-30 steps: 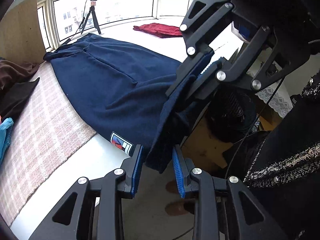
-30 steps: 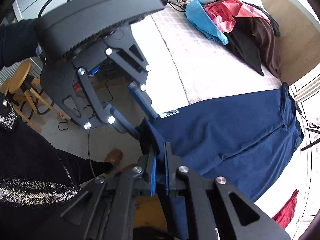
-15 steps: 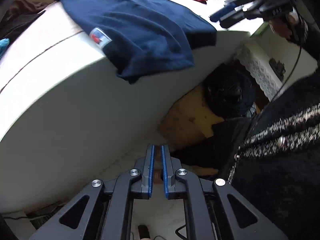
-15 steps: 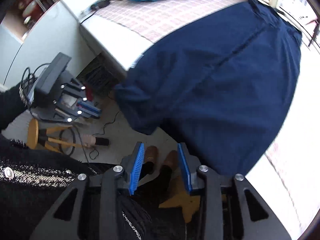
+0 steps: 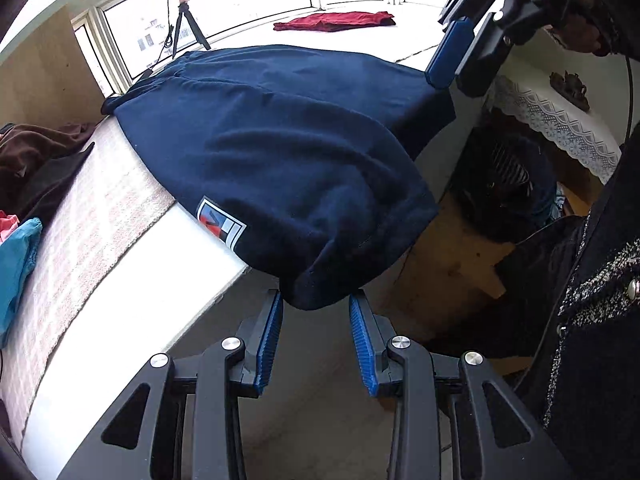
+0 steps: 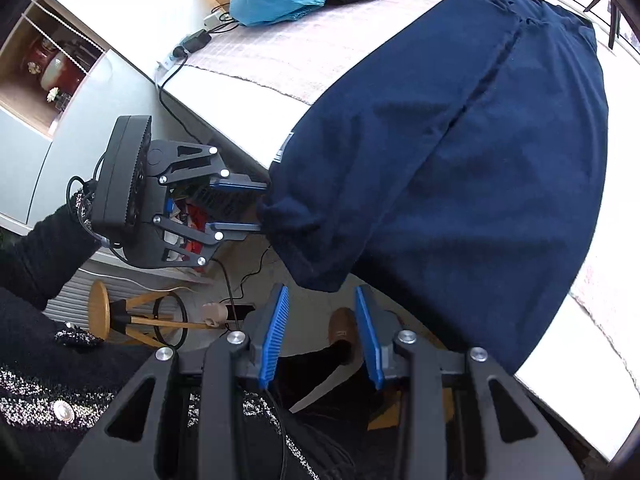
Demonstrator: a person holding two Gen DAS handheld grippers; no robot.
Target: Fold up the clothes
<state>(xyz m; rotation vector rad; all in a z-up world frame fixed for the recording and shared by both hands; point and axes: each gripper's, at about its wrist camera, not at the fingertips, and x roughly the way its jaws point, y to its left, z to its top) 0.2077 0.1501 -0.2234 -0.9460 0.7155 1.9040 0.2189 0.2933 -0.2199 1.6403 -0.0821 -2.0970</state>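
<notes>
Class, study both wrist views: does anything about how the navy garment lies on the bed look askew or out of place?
Yes. The navy garment is not flat on the bed: its near end droops over the edge in two rumpled corners. The left gripper stands open at one corner, the right gripper open just below the other; neither holds cloth.

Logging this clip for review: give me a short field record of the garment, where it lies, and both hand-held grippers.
garment: navy blue cloth garment, hem hanging over the edge
surface: white table with pink checked cloth
left hand-held gripper: jaws just opening, hem corner at its fingertips, not pinched
right hand-held gripper: open, just below the hem
</notes>
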